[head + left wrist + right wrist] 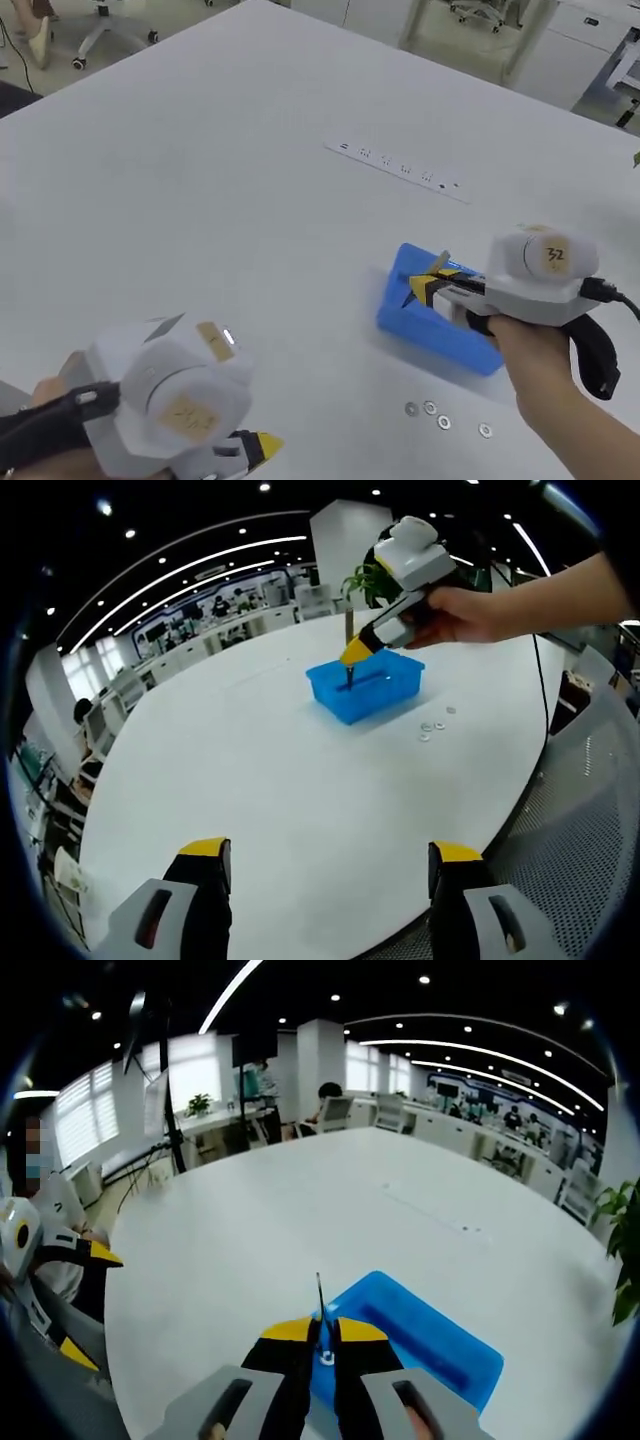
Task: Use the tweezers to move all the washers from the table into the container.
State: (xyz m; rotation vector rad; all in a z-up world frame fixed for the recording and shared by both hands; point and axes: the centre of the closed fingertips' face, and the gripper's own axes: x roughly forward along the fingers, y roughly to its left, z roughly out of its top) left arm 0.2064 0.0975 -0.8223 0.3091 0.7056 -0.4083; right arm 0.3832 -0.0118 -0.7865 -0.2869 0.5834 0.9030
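The blue container (430, 325) stands on the white table, right of centre. Above it my right gripper (425, 283) is shut on the thin metal tweezers (320, 1305). In the left gripper view the tweezers (350, 673) point down from the right gripper (358, 652) into the container (372, 692). Several small washers (444, 422) lie on the table in front of the container, and show as bright dots (432, 726) in the left gripper view. My left gripper (330, 865) is open and holds nothing, low at the near edge (255, 448).
A long socket strip (400, 168) is set flush into the table (200, 220) behind the container. Office chairs and desks stand beyond the far edge. The left gripper (60, 1290) and a person appear at the left of the right gripper view.
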